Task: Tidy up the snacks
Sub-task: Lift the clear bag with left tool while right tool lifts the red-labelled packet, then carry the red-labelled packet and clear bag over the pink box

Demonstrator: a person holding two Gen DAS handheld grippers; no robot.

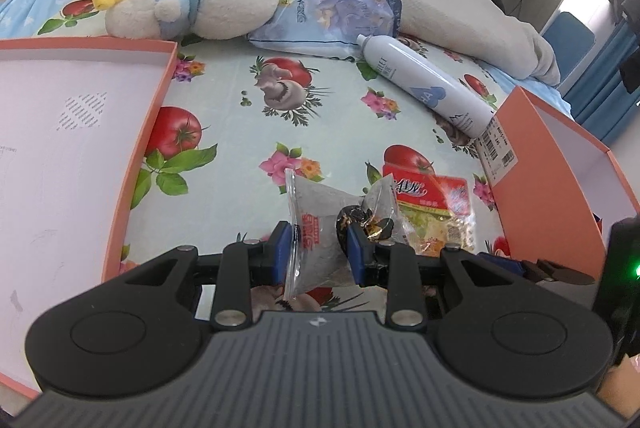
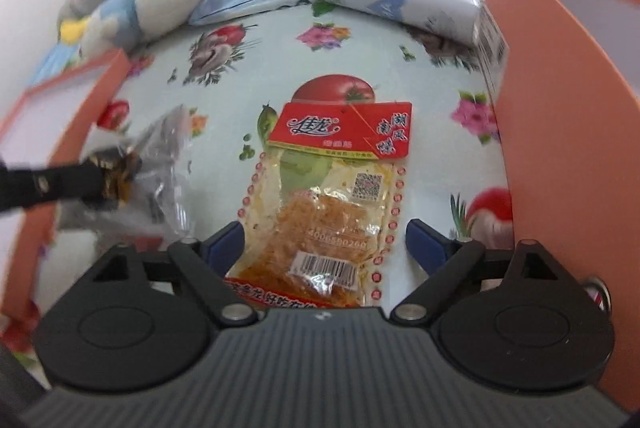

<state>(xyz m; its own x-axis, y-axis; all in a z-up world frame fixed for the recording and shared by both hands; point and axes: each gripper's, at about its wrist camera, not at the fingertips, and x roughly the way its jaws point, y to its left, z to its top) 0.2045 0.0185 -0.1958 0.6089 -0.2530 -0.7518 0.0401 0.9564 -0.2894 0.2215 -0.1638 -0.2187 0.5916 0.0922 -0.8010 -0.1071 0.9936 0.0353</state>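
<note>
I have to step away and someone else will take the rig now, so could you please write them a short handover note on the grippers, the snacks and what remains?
Left gripper: shut on the clear snack bag, held just above the bedsheet.
Right gripper: open, its jaws either side of the red-topped snack packet, not pressing it; that packet lies flat on the sheet.
Orange box stands to the right, orange lid to the left; no snack is visible in either.
Done: one bag gripped. Left: probably close on the red packet and put both snacks away.

Clear packet [image 2: 160, 164] motion-blurred
</note>
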